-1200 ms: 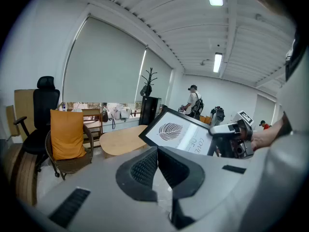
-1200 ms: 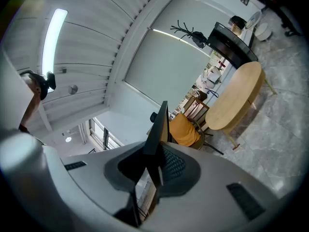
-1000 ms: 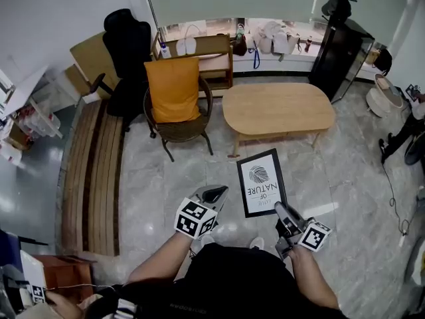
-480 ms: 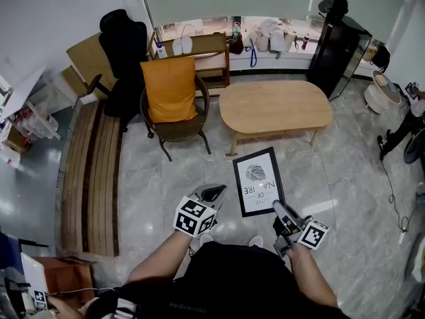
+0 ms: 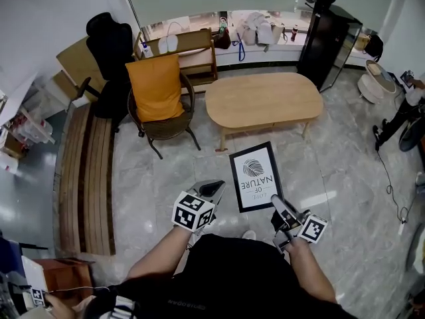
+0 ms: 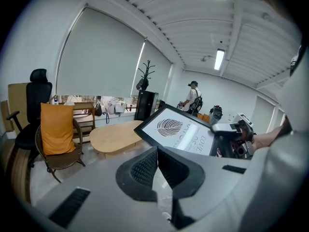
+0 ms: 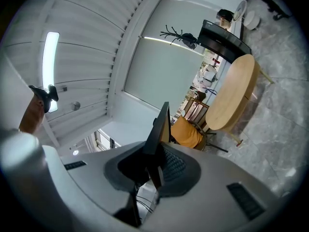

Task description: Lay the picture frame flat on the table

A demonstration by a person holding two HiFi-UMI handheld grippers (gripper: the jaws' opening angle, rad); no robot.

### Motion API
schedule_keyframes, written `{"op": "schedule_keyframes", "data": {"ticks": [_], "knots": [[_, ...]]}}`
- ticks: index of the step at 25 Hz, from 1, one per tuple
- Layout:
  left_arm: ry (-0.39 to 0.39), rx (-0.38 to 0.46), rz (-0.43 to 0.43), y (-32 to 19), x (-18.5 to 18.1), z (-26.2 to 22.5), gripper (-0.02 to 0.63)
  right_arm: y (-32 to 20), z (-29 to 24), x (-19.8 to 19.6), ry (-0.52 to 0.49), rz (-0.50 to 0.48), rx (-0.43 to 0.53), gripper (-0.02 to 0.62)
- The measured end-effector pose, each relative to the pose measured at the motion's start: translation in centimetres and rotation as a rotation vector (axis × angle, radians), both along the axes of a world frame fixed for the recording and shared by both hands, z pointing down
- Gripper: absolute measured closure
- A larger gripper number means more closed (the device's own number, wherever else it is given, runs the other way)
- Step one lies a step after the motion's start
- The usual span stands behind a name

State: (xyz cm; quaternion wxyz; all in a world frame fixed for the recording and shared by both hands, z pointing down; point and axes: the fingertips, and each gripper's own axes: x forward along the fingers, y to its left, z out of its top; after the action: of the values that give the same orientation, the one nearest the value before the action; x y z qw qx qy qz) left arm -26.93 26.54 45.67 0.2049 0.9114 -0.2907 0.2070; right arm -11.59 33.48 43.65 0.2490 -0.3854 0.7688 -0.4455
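A black picture frame (image 5: 255,176) with a white leaf print is held above the floor, its lower right corner clamped in my right gripper (image 5: 277,207), which is shut on it. In the right gripper view the picture frame (image 7: 161,124) stands edge-on between the pads of the right gripper (image 7: 157,151). My left gripper (image 5: 214,190) hovers just left of the frame, apart from it, its jaws together and empty. The left gripper view shows the frame (image 6: 178,132) tilted beyond the left gripper (image 6: 157,151). The oval wooden table (image 5: 265,102) lies ahead, its top bare.
A wicker chair with an orange cushion (image 5: 158,88) stands left of the table, a black office chair (image 5: 109,42) behind it. A slatted wooden bench (image 5: 89,171) runs along the left. A black cabinet (image 5: 329,38) is at the back right. A person (image 6: 193,98) stands farther off.
Both grippers and the frame have moved a little forward toward the table, and the view has shifted with them. The grip on the frame is unchanged.
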Motion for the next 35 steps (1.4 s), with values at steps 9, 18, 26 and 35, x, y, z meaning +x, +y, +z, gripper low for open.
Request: {"op": "schedule_keyframes", "data": {"ticks": [9, 18, 26, 35], "knots": [[0.023, 0.052, 0.069, 1.3, 12.2, 0.1, 0.601, 2.3, 2.2, 10.6, 0.03, 0.047, -0.028, 0.544], [-0.022, -0.011, 0.096, -1.3, 16.4, 2.9, 0.601, 0.0, 3.5, 15.3, -0.007, 0.085, -0.051, 0.543], [0.008, -0.021, 0.127, -11.3, 21.9, 4.6, 0.601, -7.5, 5.8, 19.6, 0.042, 0.109, -0.123, 0.543], [0.034, 0.0, 0.16, -28.8, 27.0, 4.1, 0.601, -24.2, 6.7, 23.9, 0.141, 0.094, -0.186, 0.543]]}}
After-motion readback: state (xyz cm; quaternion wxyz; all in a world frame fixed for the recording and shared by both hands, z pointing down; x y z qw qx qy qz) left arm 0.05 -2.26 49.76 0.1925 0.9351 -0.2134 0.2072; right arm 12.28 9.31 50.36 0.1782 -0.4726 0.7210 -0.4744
